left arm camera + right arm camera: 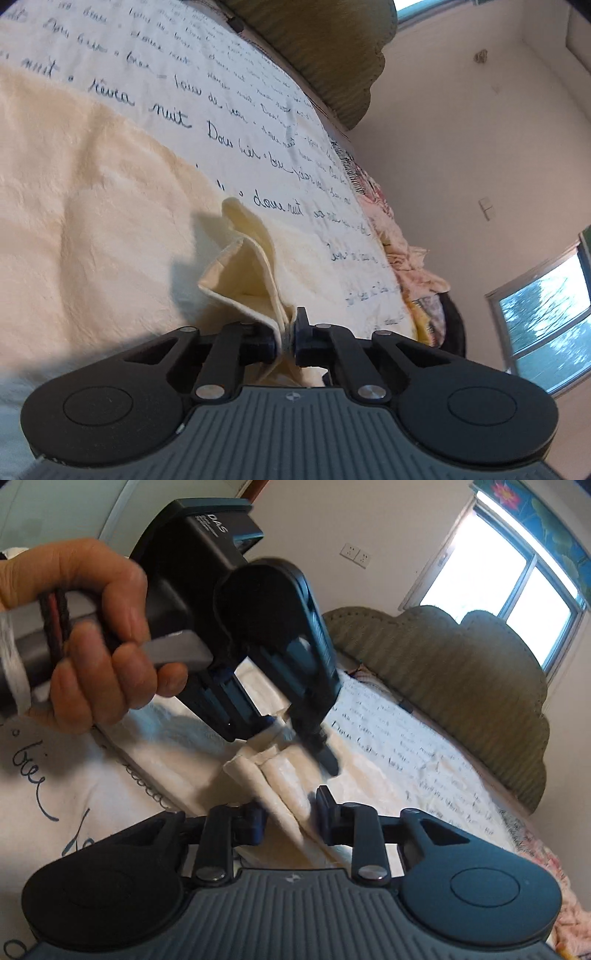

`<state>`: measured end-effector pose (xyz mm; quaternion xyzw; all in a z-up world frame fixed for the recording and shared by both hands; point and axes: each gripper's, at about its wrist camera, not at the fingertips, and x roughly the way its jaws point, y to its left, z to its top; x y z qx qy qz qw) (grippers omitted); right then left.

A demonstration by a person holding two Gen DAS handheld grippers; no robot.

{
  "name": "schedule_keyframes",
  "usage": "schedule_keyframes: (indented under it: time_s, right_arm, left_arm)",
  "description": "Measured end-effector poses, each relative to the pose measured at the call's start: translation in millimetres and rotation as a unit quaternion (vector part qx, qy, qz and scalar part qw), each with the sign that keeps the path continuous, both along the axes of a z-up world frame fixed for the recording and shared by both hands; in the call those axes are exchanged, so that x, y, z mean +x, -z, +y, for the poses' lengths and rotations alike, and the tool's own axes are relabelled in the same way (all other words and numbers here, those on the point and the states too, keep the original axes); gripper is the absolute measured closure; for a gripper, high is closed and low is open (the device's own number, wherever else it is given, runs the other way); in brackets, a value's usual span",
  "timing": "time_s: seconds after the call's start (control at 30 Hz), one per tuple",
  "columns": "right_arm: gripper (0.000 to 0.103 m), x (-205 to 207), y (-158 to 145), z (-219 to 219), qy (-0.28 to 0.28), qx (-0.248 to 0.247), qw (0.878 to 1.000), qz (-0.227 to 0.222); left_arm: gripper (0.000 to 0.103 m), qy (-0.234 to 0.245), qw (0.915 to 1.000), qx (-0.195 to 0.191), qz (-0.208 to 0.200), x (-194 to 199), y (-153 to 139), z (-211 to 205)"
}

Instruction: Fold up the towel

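Our left hand-held gripper (286, 338) pinches the cream towel (243, 266) corner; right hand-held gripper (290, 818) gapes around it, so beside the headboard (461, 686) layers might slip.

Right gripper (290, 818) low in view, jaws parted, folded edge of cream towel (273, 794) running between them. Just ahead and above, left gripper (291, 734) pinches bunched towel corner (some motion blur). Person's hand (99, 635) upper left grips its handle. Script-printed bedspread (406, 746) beyond; padded headboard (461, 686) farther right.
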<state>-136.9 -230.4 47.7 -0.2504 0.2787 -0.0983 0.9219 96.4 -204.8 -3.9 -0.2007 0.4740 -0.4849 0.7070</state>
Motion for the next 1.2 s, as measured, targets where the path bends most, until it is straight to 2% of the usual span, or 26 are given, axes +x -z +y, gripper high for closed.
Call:
schedule_keyframes:
  time_s: [0.1, 0.2, 0.3, 0.43, 0.6, 0.67, 0.73, 0.83, 0.9, 0.97, 1.03, 1.1, 1.13, 1.2]
  right_arm:
    - [0.081, 7, -8, 9, -0.022, 0.007, 1.0, -0.004]
    - [0.081, 18, -18, 22, -0.053, 0.022, 0.998, -0.019]
    - [0.081, 35, -21, 39, -0.084, 0.036, 0.995, -0.027]
    - [0.081, 55, -18, 66, -0.127, 0.047, 0.991, -0.022]
    - [0.081, 72, -11, 89, -0.157, 0.058, 0.986, -0.013]
    - [0.081, 78, -8, 91, -0.158, 0.067, 0.985, -0.005]
    - [0.078, 87, -1, 93, -0.161, 0.068, 0.984, 0.025]
    - [0.077, 75, -4, 96, -0.185, 0.062, 0.98, 0.04]
    - [0.077, 57, -24, 77, -0.213, 0.112, 0.969, 0.045]
    - [0.077, 42, -48, 48, -0.225, 0.172, 0.959, 0.03]
    - [0.077, 37, -64, 17, -0.189, 0.192, 0.963, 0.004]
    - [0.077, 50, -69, -19, -0.115, 0.192, 0.975, -0.016]
    - [0.077, 59, -67, -36, -0.078, 0.194, 0.978, -0.014]
    - [0.077, 83, -53, -69, -0.02, 0.222, 0.975, 0.018]
  left_arm:
    - [0.096, -0.003, 0.9976, 0.018, -0.067, -2, -20, 16]
    - [0.096, -0.018, 0.9906, 0.041, -0.129, -1, -41, 40]
    - [0.096, -0.037, 0.981, 0.075, -0.175, 2, -52, 69]
    - [0.096, -0.061, 0.9641, 0.127, -0.225, 4, -55, 95]
    - [0.096, -0.085, 0.9509, 0.159, -0.251, 7, -47, 118]
    - [0.095, -0.093, 0.9507, 0.166, -0.245, 11, -39, 123]
    - [0.093, -0.094, 0.9535, 0.174, -0.228, 16, -29, 124]
    - [0.089, -0.097, 0.9493, 0.187, -0.233, 17, -18, 123]
    - [0.088, -0.097, 0.9462, 0.188, -0.245, 15, -19, 124]
    - [0.088, -0.097, 0.9412, 0.19, -0.262, 13, -20, 123]
    - [0.088, -0.099, 0.9336, 0.196, -0.283, 8, -22, 120]
    - [0.088, -0.103, 0.9267, 0.203, -0.299, 2, -25, 116]
    - [0.088, -0.103, 0.9241, 0.208, -0.303, 0, -25, 114]
    - [0.088, -0.101, 0.9217, 0.219, -0.304, -2, -23, 111]
